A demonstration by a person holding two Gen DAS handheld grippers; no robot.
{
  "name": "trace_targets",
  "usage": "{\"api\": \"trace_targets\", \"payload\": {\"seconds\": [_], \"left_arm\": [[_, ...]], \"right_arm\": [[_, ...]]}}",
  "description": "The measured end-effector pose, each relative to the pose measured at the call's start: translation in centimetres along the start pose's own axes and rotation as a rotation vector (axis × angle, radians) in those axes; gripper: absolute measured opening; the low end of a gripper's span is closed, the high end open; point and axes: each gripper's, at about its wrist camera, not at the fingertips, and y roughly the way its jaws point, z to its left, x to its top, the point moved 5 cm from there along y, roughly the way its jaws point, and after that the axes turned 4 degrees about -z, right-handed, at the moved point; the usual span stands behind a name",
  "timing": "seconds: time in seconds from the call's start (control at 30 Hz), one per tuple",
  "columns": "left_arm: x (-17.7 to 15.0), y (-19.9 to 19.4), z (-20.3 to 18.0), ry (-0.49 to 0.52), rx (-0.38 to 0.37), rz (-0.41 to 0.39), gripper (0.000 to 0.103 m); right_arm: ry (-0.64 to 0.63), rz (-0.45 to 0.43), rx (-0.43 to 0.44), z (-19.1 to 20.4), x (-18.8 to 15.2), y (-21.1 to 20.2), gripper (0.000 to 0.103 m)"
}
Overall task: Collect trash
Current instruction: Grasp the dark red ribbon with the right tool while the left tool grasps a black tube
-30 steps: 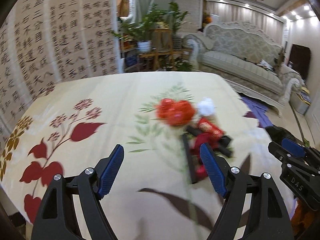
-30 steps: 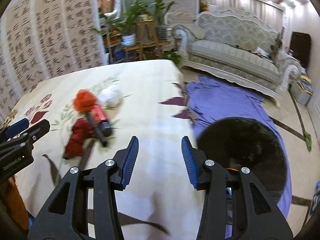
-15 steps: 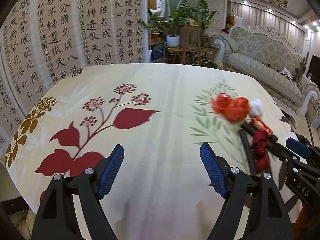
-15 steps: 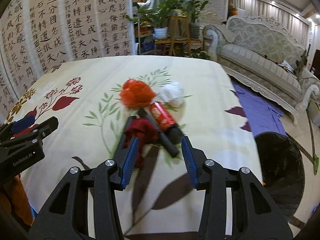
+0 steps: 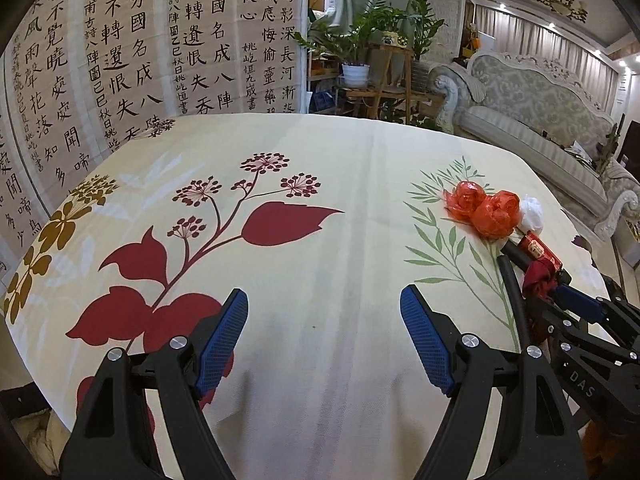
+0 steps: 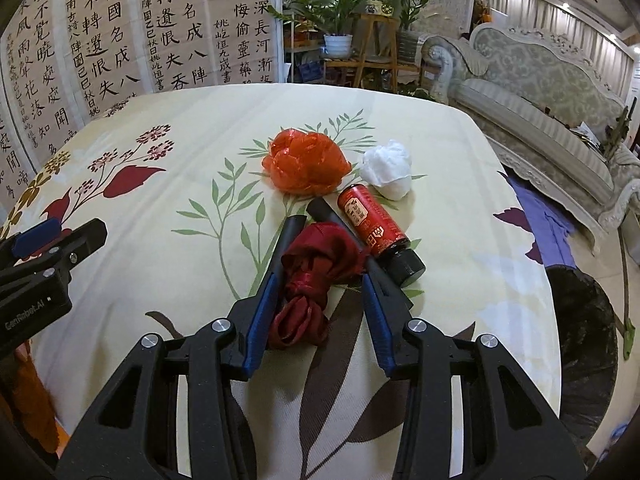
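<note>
Surface: a table covered by a cream cloth (image 5: 320,152) printed with dark red leaves and green sprigs. Behind it stood calligraphy panels (image 5: 140,40), potted plants (image 5: 356,52) on a wooden stand, and a pale ornate sofa (image 5: 532,108) along the right wall.

Trash lay grouped toward the table's right side: a crumpled orange-red plastic bag (image 6: 306,166), a white paper wad (image 6: 390,174) just beside it, a red bottle with a black cap (image 6: 374,230) lying on its side, and a knotted dark red cloth (image 6: 312,276) lying over black tubes (image 6: 290,236).

Left gripper (image 5: 322,338): jaws stood wide apart over bare cloth, nothing between them. Right gripper (image 6: 316,316): jaws were closing, the dark red cloth between them; the left pad looked to touch the cloth, the right pad stood clear of it.

Only the right wrist view showed the black bin bag (image 6: 580,344) and purple sheet (image 6: 540,220) on the floor past the table's right edge. Only the left wrist view showed the orange-red plastic bag as two lobes.
</note>
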Motion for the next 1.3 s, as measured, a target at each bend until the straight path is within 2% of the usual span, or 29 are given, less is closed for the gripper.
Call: {"api": "trace_targets", "payload": {"seconds": [0.03, 0.07, 0.3, 0.63, 1.03, 1.3], "left_arm": [[0.0, 0.0, -0.1, 0.001, -0.001, 0.000, 0.076], [0.0, 0.0, -0.1, 0.002, -0.002, 0.000, 0.076], [-0.1, 0.2, -0.6, 0.003, -0.011, 0.005, 0.076], [-0.3, 0.2, -3.2, 0.034, -0.053, 0.014, 0.076], [-0.4, 0.3, -8.8, 0.103, -0.116, 0.025, 0.076], [-0.6, 1.6, -12.3, 0.163, -0.149, 0.062, 0.075]], "right_arm": [[-0.002, 0.006, 0.001, 0.0, 0.0, 0.1, 0.031], [-0.003, 0.016, 0.007, 0.1, -0.1, 0.3, 0.027], [-0.011, 0.021, 0.018, 0.4, -0.3, 0.5, 0.021], [0.018, -0.043, -0.007, -1.6, 0.3, -2.0, 0.021], [0.138, -0.045, -0.117, -9.6, -1.0, -2.5, 0.021], [0.182, -0.038, -0.126, -12.0, -1.7, -2.1, 0.021]]}}
